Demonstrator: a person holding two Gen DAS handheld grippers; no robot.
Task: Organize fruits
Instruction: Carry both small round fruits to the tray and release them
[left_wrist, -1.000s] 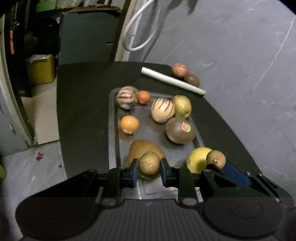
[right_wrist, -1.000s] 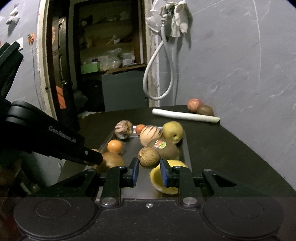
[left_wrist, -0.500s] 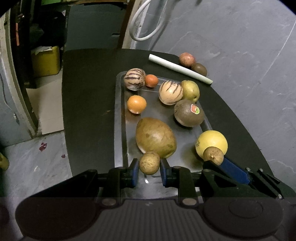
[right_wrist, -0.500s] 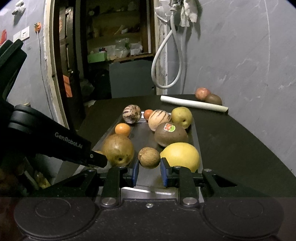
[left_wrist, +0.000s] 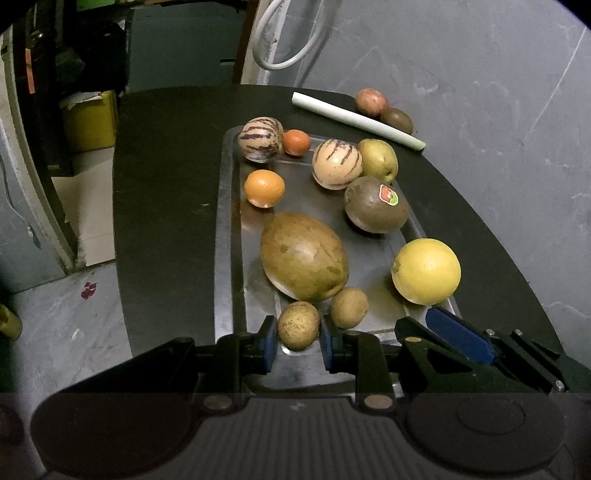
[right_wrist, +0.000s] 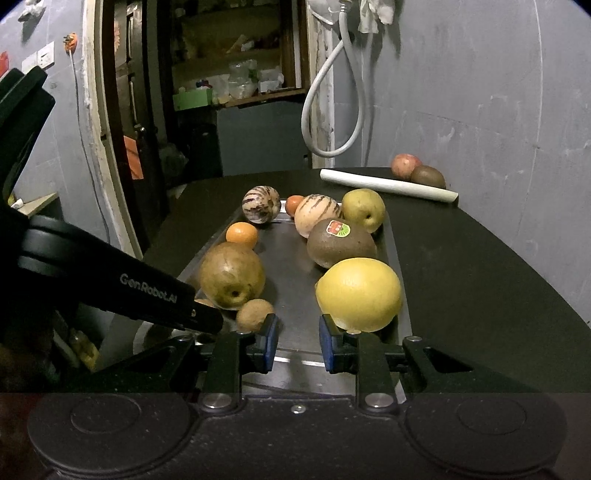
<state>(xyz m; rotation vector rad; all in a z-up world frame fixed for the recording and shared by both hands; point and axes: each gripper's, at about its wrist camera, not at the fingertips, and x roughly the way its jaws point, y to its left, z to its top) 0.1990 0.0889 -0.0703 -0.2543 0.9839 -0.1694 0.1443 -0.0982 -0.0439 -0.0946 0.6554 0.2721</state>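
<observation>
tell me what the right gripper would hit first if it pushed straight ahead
Probably nothing soon: ahead of the right gripper lies bare tray, between the yellow fruit and small brown fruit. Farther on, perhaps the striped fruit.

The tray (left_wrist: 226, 221) ahead of the left claw (left_wrist: 297, 345) looks like brushed metal, dully reflective. The tabletop (left_wrist: 162, 192) is matt black. The small brown fruit (left_wrist: 297, 325) between its blue pads (left_wrist: 268, 341) looks rough and matt; the yellow citrus (right_wrist: 359, 294) beside the right claw (right_wrist: 297, 345) is smooth, faintly glossy.
</observation>
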